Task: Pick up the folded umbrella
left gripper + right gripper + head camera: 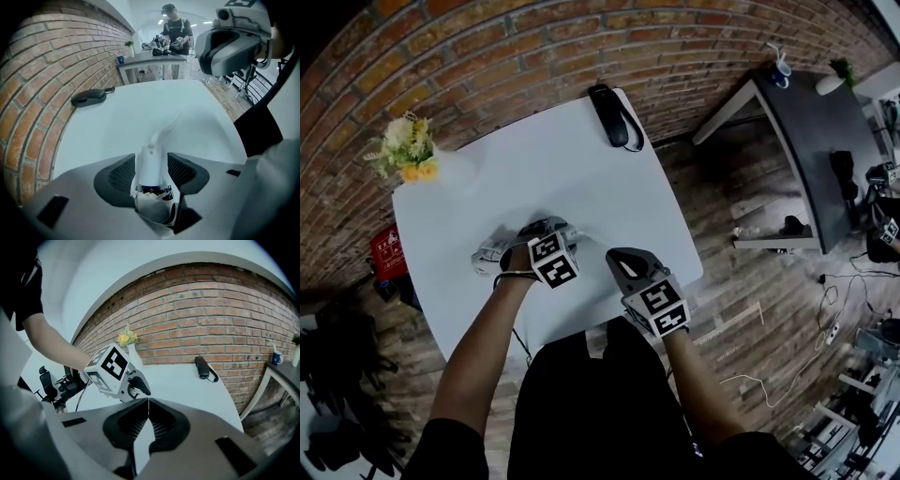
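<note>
Head view: the folded umbrella [614, 117] is seen at the desk's [534, 169] twelve o'clock edge, near the brick wall [487, 56]. Left gripper view: the left tongs [151, 157] are held spread; a distant person [177, 33] is shown. Right gripper view: the right tongs [148, 400] are pressed together.

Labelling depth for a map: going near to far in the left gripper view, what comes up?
Left tongs, open, with the white handle of the folded umbrella between them → white table → black strapped object beside the brick wall → desk with a mug → standing person.
</note>
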`<state>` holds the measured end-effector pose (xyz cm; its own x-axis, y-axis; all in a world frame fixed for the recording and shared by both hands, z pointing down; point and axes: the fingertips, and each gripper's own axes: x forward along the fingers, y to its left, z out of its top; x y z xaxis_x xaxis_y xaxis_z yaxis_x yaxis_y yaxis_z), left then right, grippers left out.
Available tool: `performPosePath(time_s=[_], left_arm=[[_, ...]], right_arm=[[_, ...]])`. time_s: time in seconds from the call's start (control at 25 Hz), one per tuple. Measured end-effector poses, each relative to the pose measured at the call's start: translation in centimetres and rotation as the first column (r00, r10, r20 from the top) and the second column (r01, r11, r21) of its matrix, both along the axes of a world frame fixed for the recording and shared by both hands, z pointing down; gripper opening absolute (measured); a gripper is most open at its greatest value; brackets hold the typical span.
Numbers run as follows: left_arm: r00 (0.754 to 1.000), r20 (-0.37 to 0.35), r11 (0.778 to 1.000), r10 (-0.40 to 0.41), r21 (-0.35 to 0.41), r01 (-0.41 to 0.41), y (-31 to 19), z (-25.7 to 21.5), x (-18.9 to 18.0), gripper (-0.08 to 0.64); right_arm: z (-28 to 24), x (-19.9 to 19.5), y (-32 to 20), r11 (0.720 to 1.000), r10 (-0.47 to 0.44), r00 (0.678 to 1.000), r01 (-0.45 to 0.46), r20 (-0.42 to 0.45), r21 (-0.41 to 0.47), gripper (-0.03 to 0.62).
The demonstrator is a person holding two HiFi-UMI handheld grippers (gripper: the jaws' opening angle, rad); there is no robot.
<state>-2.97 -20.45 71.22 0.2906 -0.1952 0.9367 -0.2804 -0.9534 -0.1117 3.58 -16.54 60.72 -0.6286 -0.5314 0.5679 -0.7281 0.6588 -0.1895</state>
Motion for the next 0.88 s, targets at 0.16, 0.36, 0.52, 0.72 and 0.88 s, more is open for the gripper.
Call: performPosePath(time_s=[0.16,0.36,0.52,0.72,0.88], left_arm=[[0.999,0.028,0.999,0.017,-0.039,-0.016,0.3,0.9,0.1,0.225],[0.998,0.060,0.998,0.031,-0.062,-0.027,0.4,1.6,0.0,0.224],[0.998,0.065,0.994,0.024,-0.109,-0.017,0.4,1.8,0.0,0.221],[0.998,0.062,0.989,0.018,-0.145,-0.009,0.4,1.8,-0.1,0.206],[0.998,0.065,0.989,0.021,-0.146,-0.011,0.4,1.8,-0.1,0.173]], right_arm=[[0.2,0.3,0.2,1.000,0.011,1.000,-0.010,0.004,-0.010,0.021],[0.2,0.6,0.2,1.000,0.020,1.000,-0.019,0.006,-0.013,0.021],[0.3,0.8,0.2,1.000,0.025,1.000,-0.025,0.009,-0.014,0.021],[0.2,1.1,0.4,0.999,0.030,1.000,-0.030,0.009,-0.012,0.021],[0.2,1.4,0.6,0.999,0.032,0.999,-0.032,0.007,-0.013,0.021]])
